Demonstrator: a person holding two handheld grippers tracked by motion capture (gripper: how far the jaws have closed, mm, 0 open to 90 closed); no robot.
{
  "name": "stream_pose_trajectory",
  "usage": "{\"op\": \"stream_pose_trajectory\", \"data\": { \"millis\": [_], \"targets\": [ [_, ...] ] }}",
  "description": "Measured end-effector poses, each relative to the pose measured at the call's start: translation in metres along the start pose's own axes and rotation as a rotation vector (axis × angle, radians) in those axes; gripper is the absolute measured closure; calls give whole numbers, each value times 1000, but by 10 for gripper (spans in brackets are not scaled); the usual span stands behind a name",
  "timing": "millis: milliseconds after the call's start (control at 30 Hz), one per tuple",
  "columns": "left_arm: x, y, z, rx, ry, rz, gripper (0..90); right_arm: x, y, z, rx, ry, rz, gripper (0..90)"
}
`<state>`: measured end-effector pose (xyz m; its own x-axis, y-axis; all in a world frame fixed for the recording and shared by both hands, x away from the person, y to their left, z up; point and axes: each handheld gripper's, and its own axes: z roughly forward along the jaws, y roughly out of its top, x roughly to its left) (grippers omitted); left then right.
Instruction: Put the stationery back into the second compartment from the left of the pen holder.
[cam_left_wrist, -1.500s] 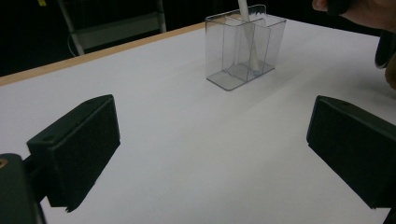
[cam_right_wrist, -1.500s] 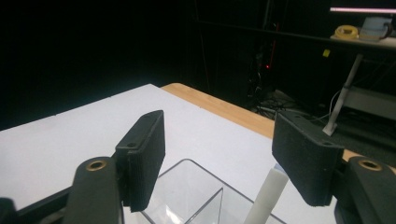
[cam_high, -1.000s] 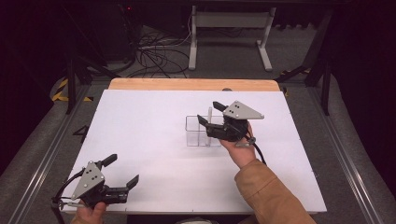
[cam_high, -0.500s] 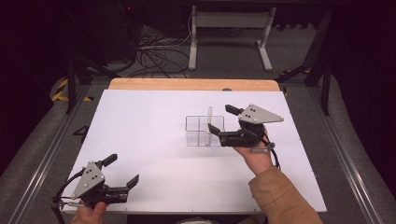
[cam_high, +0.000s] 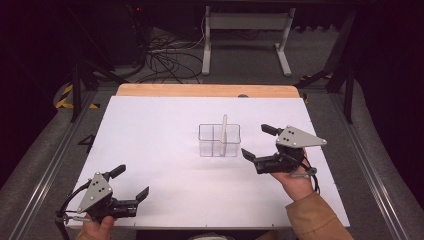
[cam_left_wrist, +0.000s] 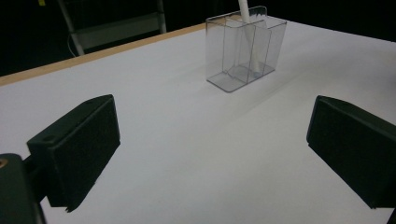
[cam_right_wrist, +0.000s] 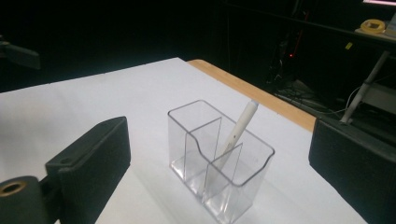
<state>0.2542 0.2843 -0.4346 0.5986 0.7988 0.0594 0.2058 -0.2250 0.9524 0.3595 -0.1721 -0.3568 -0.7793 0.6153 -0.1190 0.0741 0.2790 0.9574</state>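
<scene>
**Right gripper backs away from the pen holder**

Withdrawn to the right since the earlier frames, the right gripper (cam_high: 257, 142) now sits just beside the clear plastic organizer (cam_high: 219, 140), jaws just opened wide, nothing between them. A white pen (cam_high: 224, 131) leans inside the organizer near mid-table; which compartment is hard to tell. On the white table (cam_high: 150, 130), nothing blocks it. Near the front edge, the left gripper (cam_high: 131, 181) rests spread and empty, unmoved.

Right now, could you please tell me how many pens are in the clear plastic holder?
1. A single white pen leans in the clear plastic holder, its tip down in a compartment towards one end; the holder's clear walls hide no other.
</scene>
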Motion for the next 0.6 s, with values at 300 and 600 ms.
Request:
{"op": "stream_pose_trajectory", "data": {
  "millis": [300,600],
  "targets": [
    [0,0,0,0,1,5,35,-5,-26,-20,28,22,23,28],
    [0,0,0,0,1,1,35,-6,-58,-31,21,45,45,3]
  ]
}}
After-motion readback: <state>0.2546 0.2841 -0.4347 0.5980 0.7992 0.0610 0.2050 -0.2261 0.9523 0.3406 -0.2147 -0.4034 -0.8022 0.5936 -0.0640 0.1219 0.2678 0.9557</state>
